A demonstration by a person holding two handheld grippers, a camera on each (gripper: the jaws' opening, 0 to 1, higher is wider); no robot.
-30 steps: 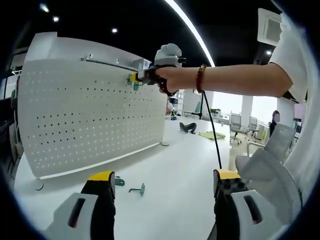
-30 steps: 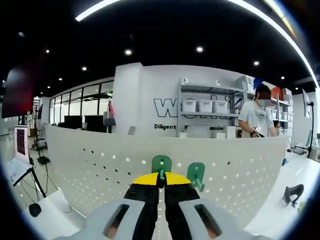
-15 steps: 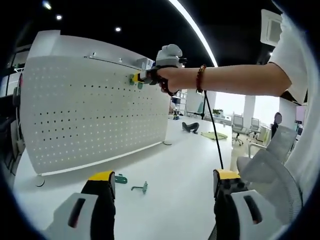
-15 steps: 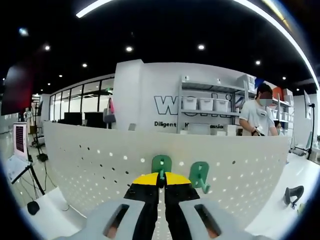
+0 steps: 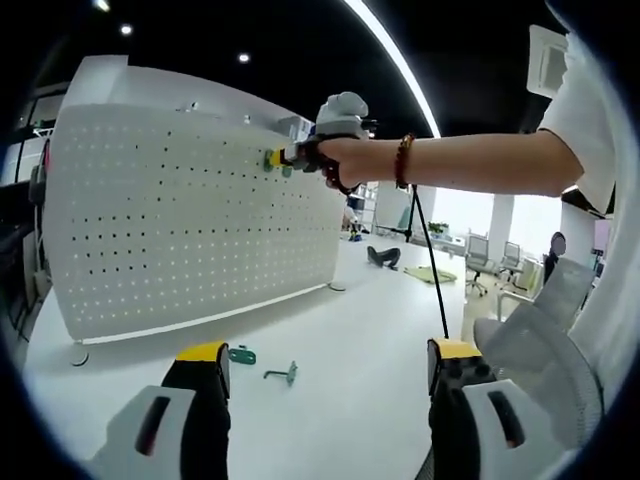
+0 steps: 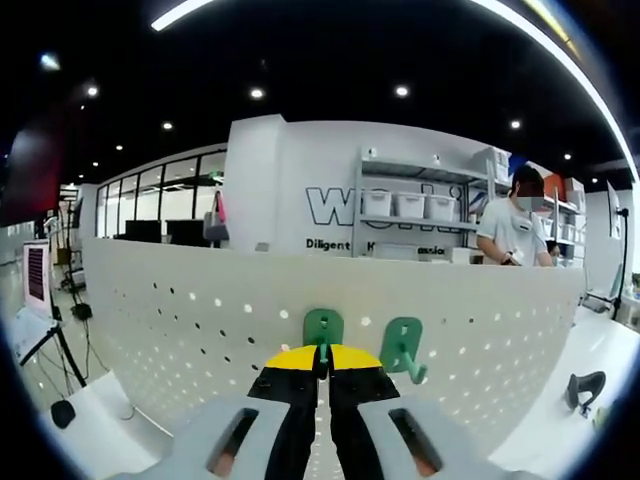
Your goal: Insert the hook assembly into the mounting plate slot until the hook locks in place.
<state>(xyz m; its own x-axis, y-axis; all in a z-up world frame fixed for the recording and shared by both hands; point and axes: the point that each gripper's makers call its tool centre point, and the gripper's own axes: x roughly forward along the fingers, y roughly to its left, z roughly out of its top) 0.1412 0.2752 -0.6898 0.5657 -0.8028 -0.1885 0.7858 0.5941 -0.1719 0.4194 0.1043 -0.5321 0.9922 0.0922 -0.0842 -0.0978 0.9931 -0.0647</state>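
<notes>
1. Between the yellow tips of my right claw (image 6: 322, 357) sits a green hook (image 6: 323, 328); the jaws are clenched on it, nearly touching, and its rounded green plate rises just above the tips against the white pegboard (image 6: 180, 320).
2. Just to the right of that claw, a second green hook (image 6: 402, 348) is already on the pegboard, its prong curling out toward me.
3. Beyond the top edge of the pegboard, far from the claw, I see shelving with white bins (image 6: 410, 207) and a person in a white shirt (image 6: 512, 236) standing at the right.
4. My left claw (image 5: 322, 368) is released, its two yellow-tipped jaws standing wide apart above the white worktop (image 5: 360, 330) and grasping nothing.
5. Just ahead of its left jaw, two more green hooks lie loose on the worktop: one (image 5: 241, 354) right beside the jaw tip, the other (image 5: 282, 374) a little further right, between the jaws.
6. Further out from this claw, the pegboard (image 5: 180, 230) stands upright on the worktop, and high on it my right claw (image 5: 272, 160) presses against the board, my hand (image 5: 345, 160) and bare forearm with a beaded bracelet (image 5: 403, 160) reaching in from the right.
</notes>
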